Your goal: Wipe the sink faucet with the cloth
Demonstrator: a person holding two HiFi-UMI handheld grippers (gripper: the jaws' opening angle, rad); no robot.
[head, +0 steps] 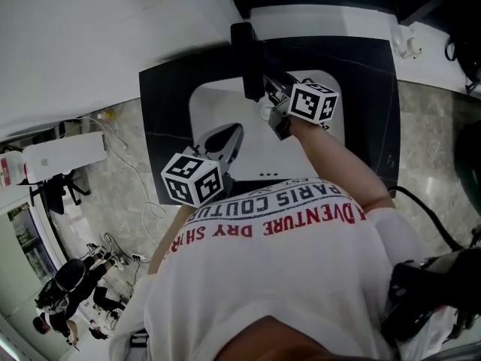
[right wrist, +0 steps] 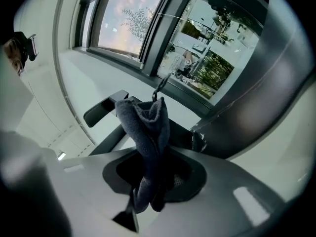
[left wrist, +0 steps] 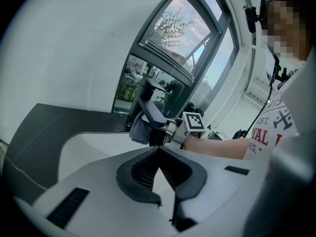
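— Head view: where are the grippers?
— The right gripper (head: 272, 108) is at the faucet (head: 246, 59), at the back edge of the sink (head: 207, 104). The left gripper (head: 225, 143) hangs over the sink's front-left part.
— Left gripper view?
— Its jaws are together, with nothing between them.
— Right gripper view?
— Its jaws clamp the cloth (right wrist: 147, 132), just beside the faucet. If they touch, I cannot tell.

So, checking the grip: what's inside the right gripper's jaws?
A dark grey cloth is clamped in the right gripper, bunched and standing out past the jaws. It covers the jaw tips, so those cannot be seen.
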